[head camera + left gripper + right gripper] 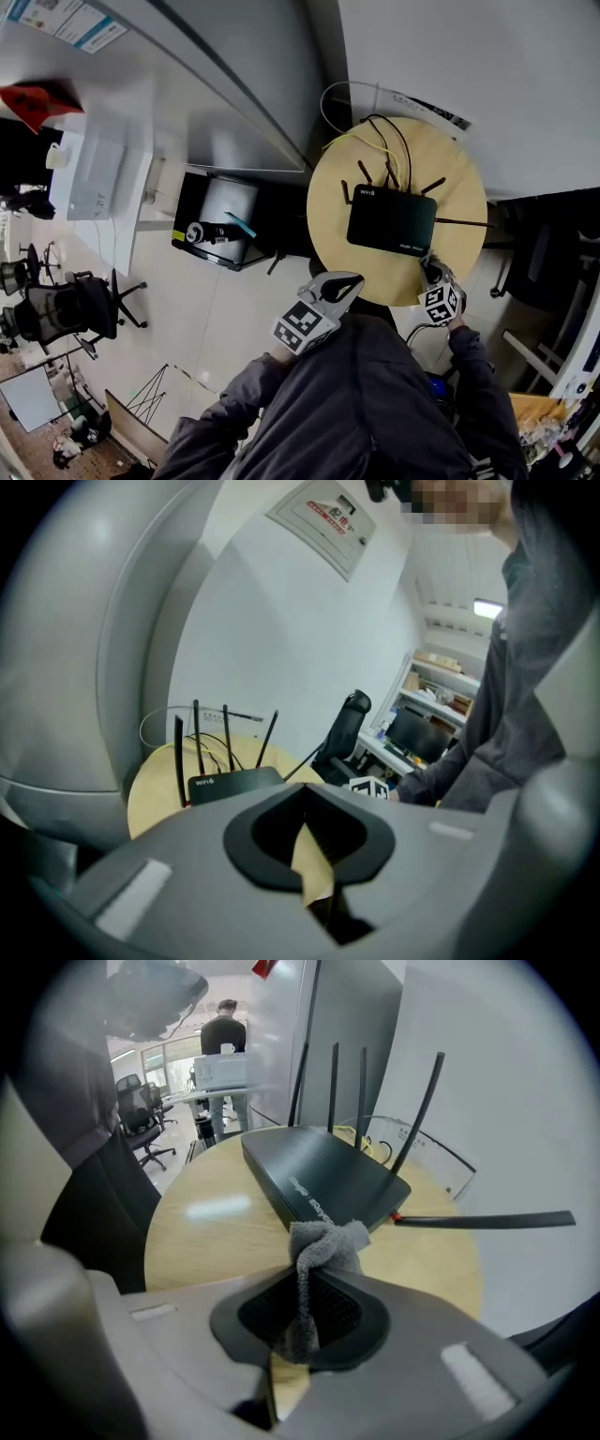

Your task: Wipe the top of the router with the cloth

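Round wood table [328, 216], black router [392, 221]; fuzzy cloth [323, 1241] between right fingers [345, 1316] (left fingers [258, 833] clenched).

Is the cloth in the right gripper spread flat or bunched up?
Bunched up. The grey cloth is clamped between the shut jaws of the right gripper, and its free end sticks out as a wadded lump.

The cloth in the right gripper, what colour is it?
Grey. The cloth shows best in the right gripper view, pinched between the jaws.

A grey cloth [317, 1258] is pinched in the right gripper's [302, 1321] jaws, beside the black router [319, 1180] on the round surface [220, 1218].
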A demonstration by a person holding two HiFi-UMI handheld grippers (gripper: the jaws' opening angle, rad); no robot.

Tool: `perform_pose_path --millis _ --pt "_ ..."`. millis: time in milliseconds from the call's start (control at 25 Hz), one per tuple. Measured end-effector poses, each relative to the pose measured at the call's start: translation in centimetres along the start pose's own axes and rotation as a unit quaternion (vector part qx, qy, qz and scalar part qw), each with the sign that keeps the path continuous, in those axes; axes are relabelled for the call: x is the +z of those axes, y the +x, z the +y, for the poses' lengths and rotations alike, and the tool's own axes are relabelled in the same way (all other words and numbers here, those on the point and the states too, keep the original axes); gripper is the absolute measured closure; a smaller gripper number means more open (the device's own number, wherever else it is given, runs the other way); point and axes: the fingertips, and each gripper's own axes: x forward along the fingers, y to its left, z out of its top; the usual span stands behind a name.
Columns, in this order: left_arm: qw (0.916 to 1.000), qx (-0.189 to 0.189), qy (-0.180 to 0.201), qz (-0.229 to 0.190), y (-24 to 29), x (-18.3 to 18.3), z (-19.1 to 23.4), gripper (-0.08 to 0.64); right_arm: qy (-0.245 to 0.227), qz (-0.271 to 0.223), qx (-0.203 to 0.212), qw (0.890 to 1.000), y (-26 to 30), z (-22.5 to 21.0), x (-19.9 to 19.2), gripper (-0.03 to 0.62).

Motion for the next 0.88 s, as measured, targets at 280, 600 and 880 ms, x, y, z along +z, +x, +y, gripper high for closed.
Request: perform_pose_path --millis 280,600,880 --pt "1.0 -0.002 -0.006 -0.004 -1.3 -1.9 -0.1 0.56 0.021 -0.078 0.018 0.997 -2.5 4.6 6.0 0.565" --pt "0.9985 -0.008 0.018 -0.051 -7.9 -3.6 0.1 0.56 0.064 -0.136 0.0 0.989 -6.2 9.6 12.3 0.565" --pt "0.9972 -0.038 0.026 -0.06 -13.3 -7.8 -1.3 0.56 0.082 -0.197 -0.051 0.976 -14.5 14.8 16.3 0.565"
